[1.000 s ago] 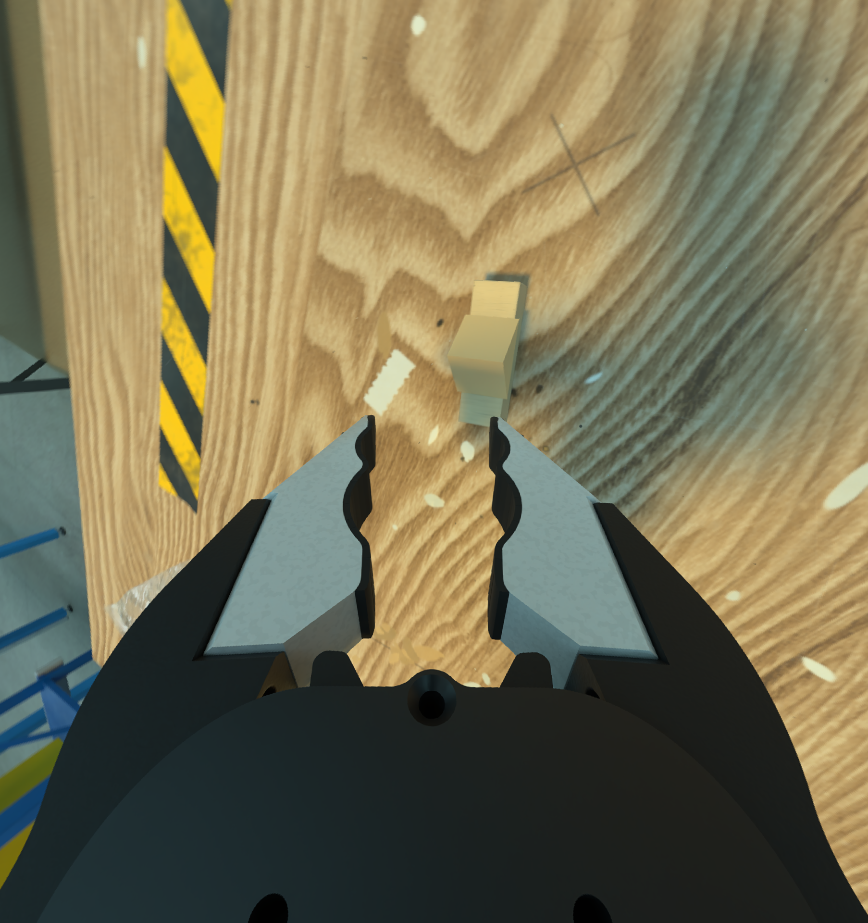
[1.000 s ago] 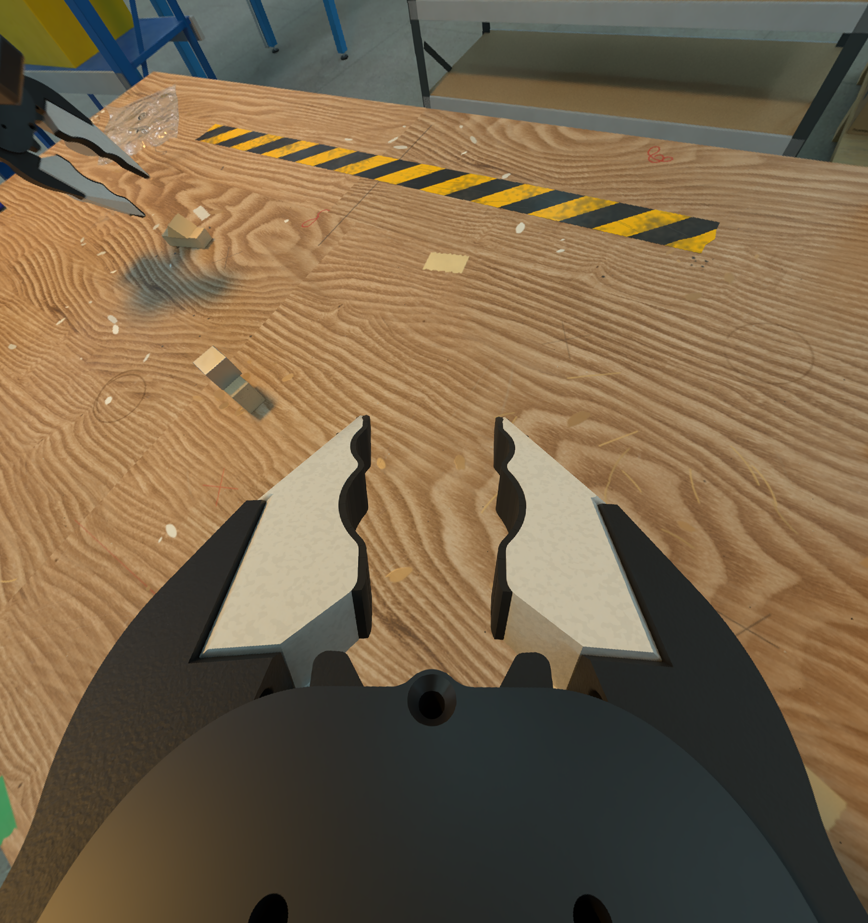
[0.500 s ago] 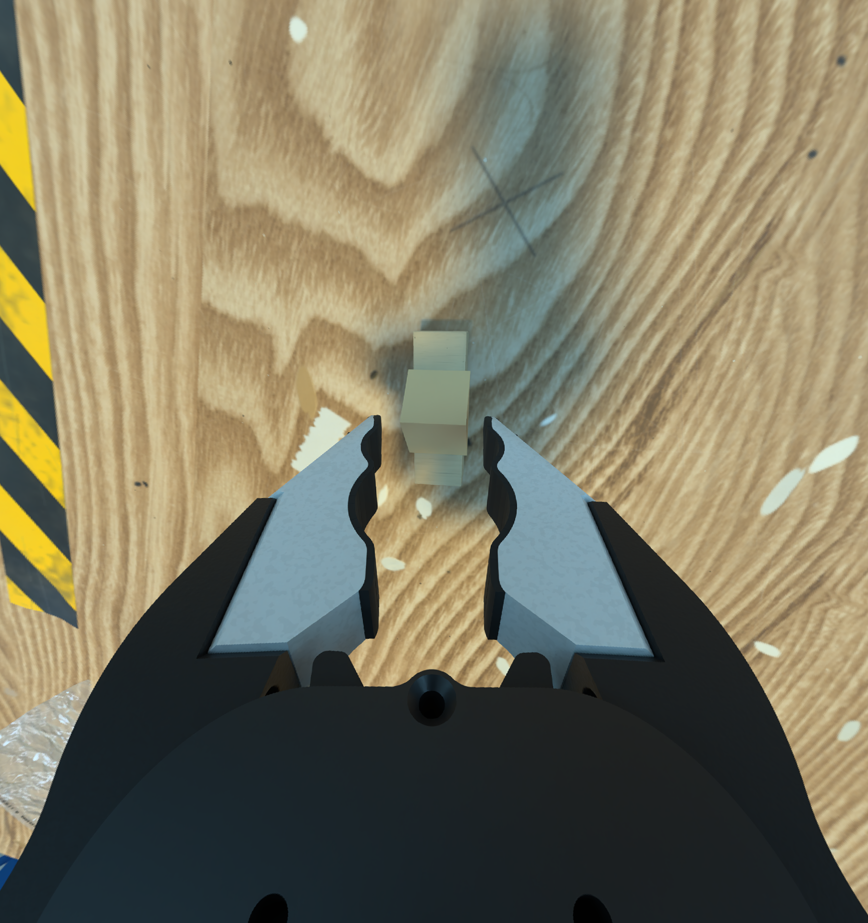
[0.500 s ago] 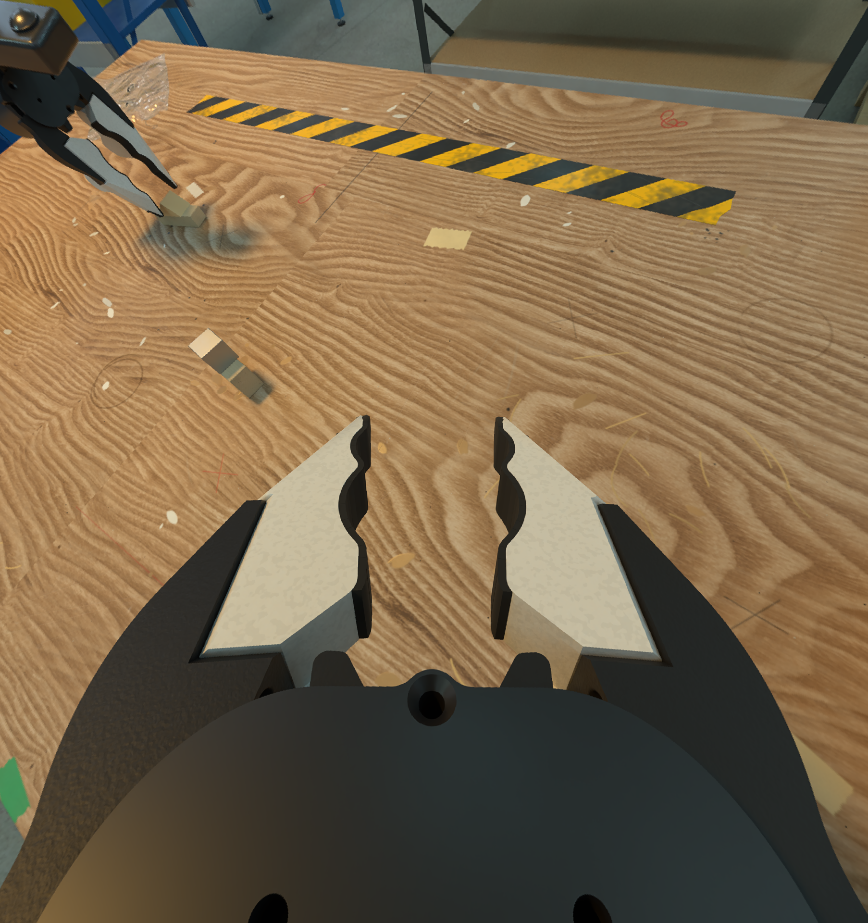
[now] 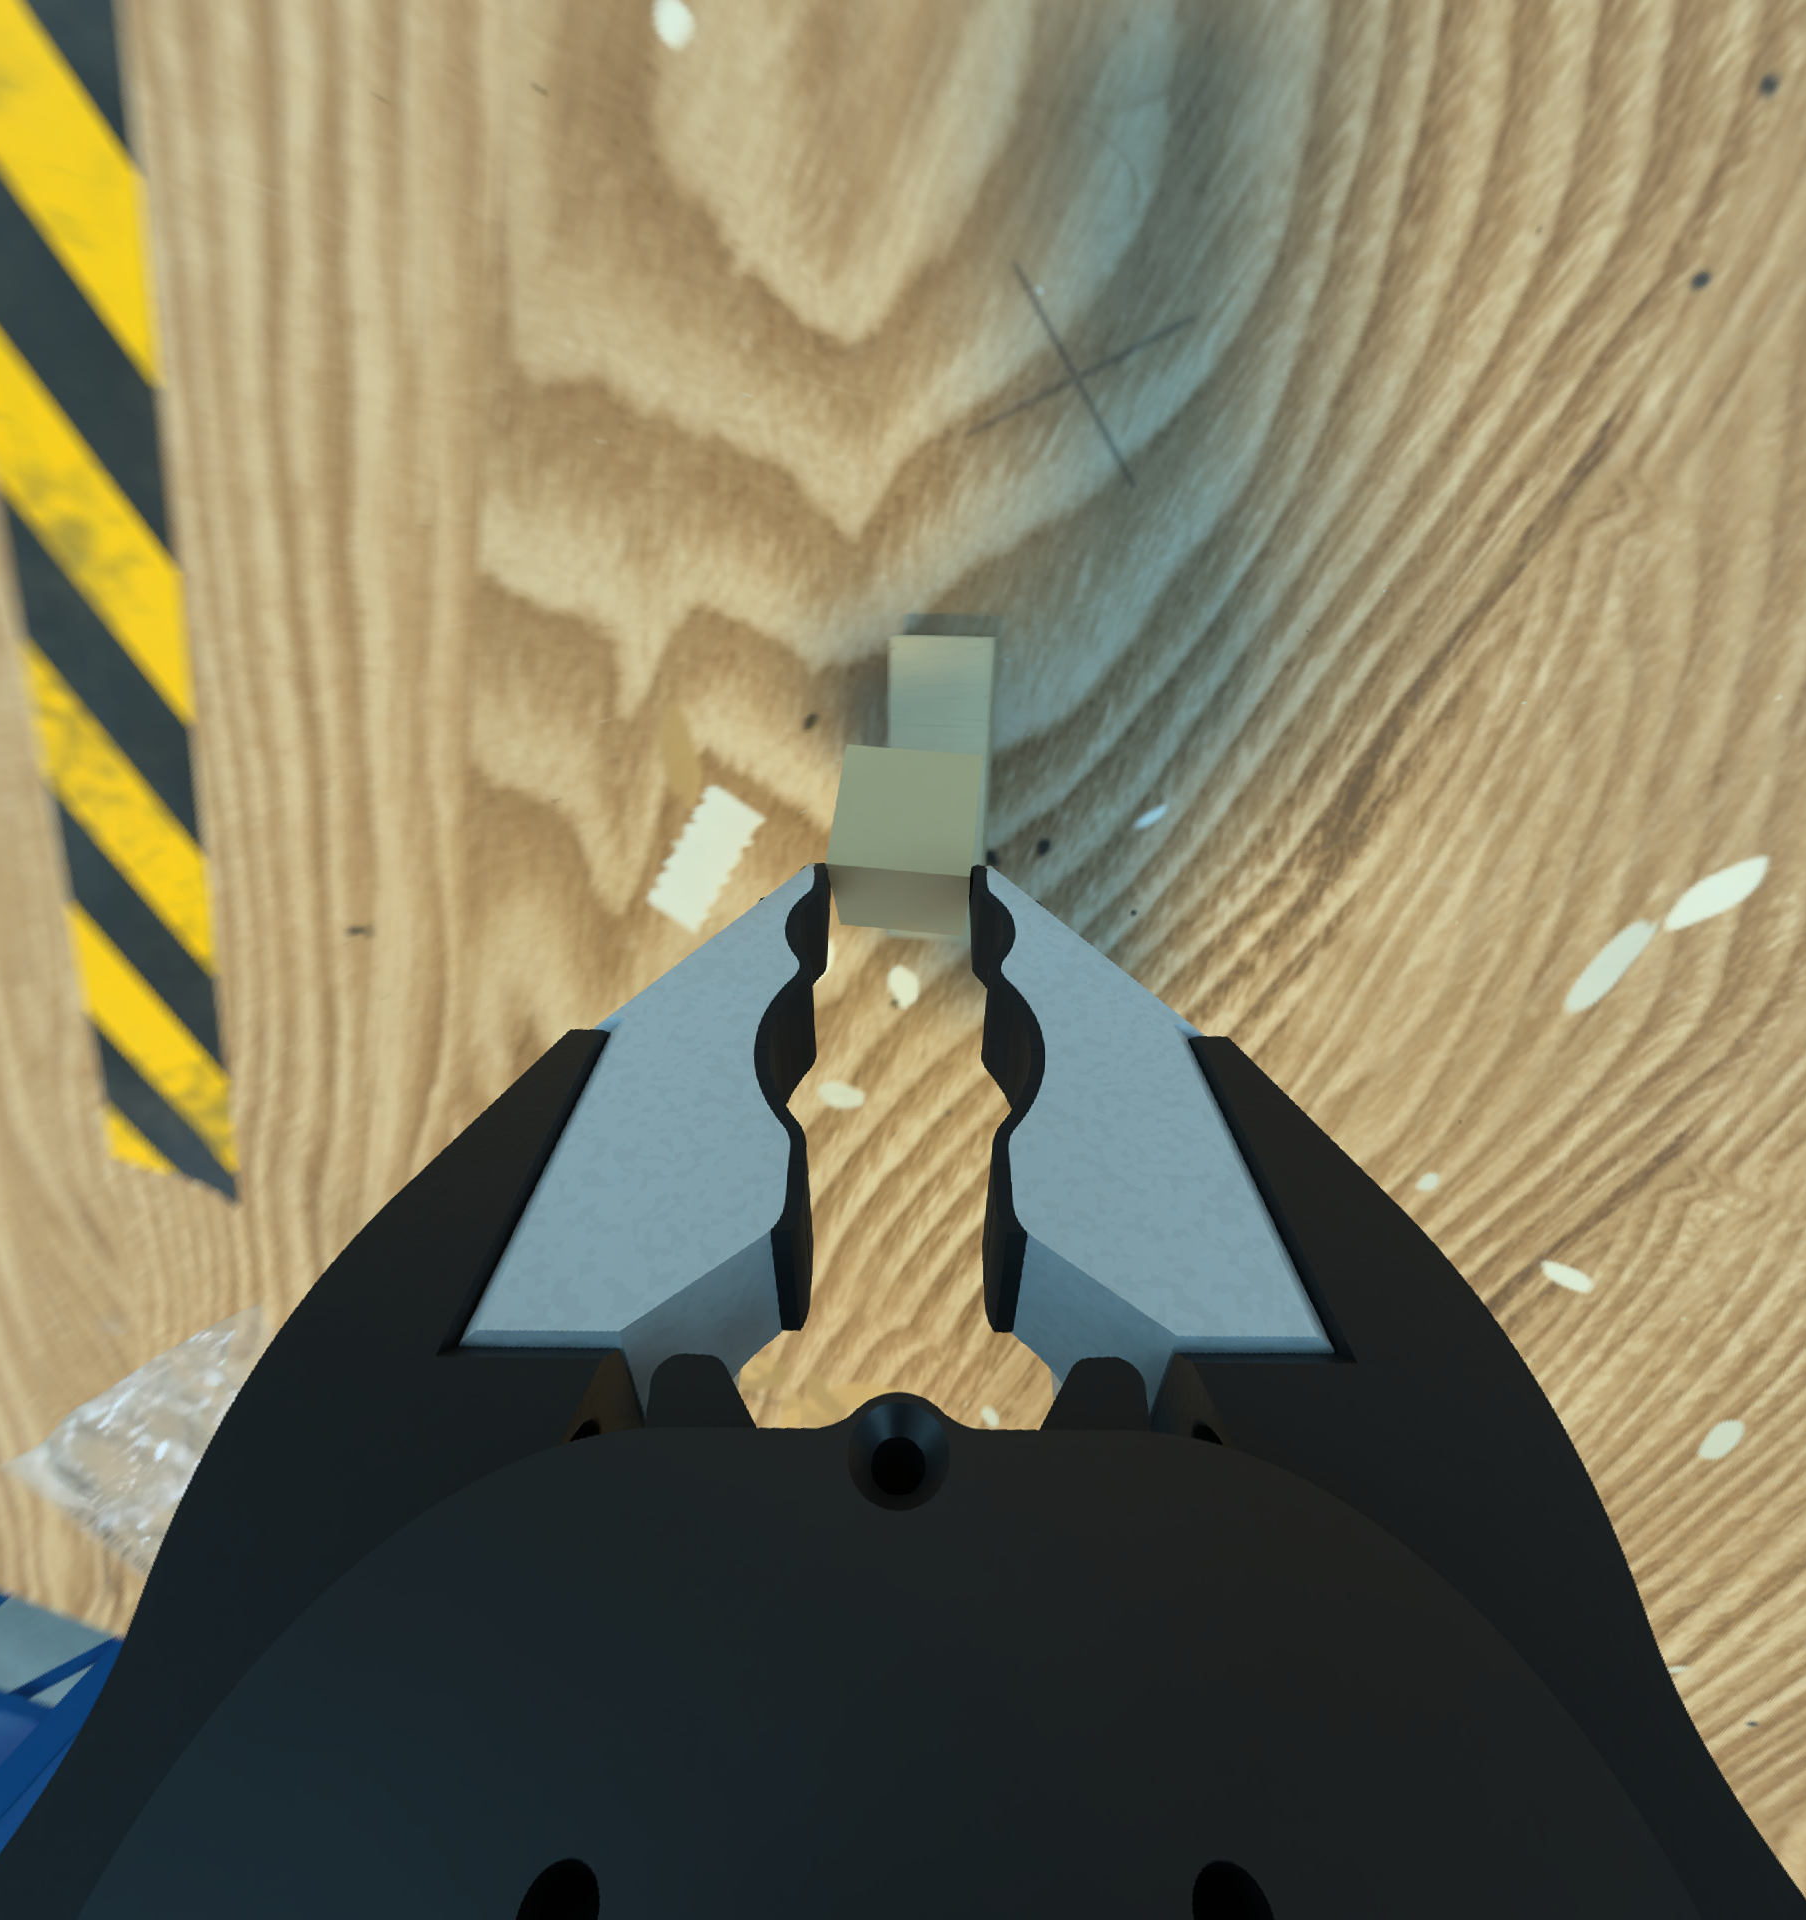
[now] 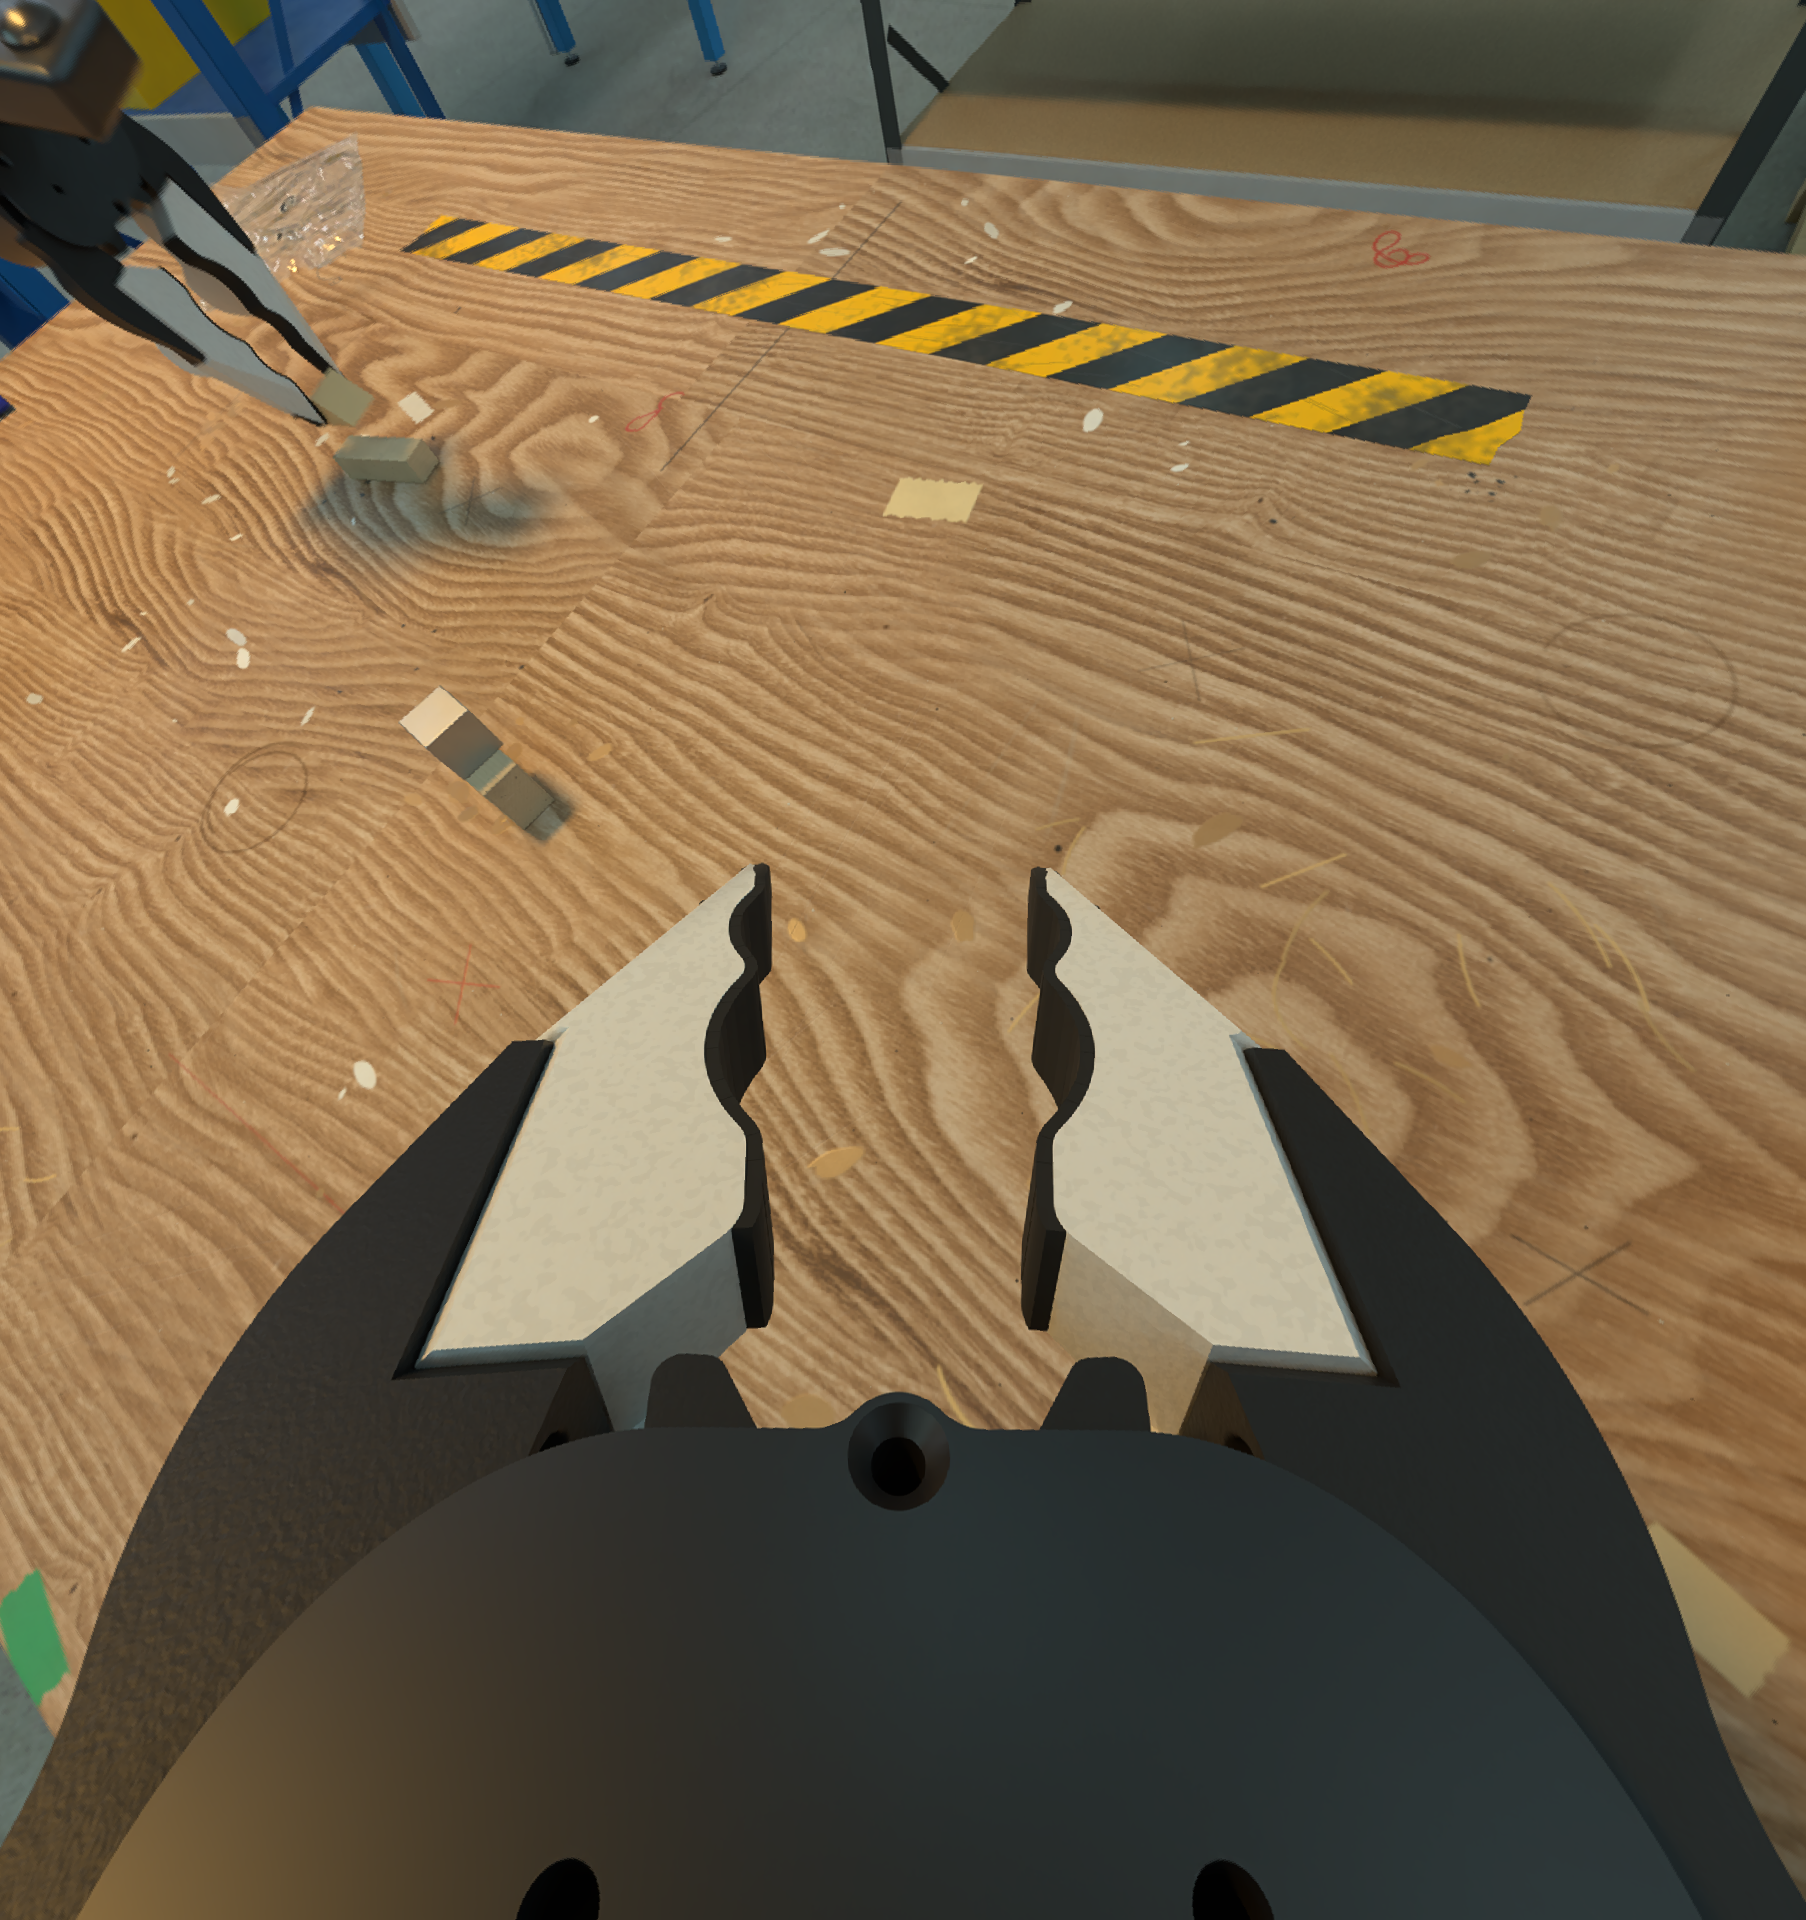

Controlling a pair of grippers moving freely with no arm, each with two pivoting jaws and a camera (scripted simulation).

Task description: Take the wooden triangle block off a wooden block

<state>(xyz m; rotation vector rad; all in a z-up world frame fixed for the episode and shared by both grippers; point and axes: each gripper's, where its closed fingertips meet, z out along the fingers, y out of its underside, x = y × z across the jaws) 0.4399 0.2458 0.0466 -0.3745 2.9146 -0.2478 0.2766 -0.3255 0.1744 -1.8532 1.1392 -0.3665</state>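
In the left wrist view my left gripper [image 5: 899, 883] is shut on the pale wooden triangle block [image 5: 907, 826], pinched at the fingertips. The flat wooden block [image 5: 940, 691] lies on the table just beyond it. In the right wrist view the left gripper [image 6: 322, 400] is at the far left, holding the triangle block [image 6: 345, 397] slightly above and apart from the wooden block [image 6: 385, 457]. My right gripper [image 6: 899, 883] is open and empty above the middle of the table.
A yellow-black striped tape [image 6: 961, 322] runs across the far side of the table. A crumpled clear plastic bag [image 6: 301, 203] lies near the far left corner. Another small stack of wooden blocks [image 6: 483, 758] lies left of my right gripper. A shelf [image 6: 1294, 125] stands behind the table.
My left gripper moved in onto the triangle block, closed on it and raised it off the wooden block. My right gripper has barely moved and stays open.
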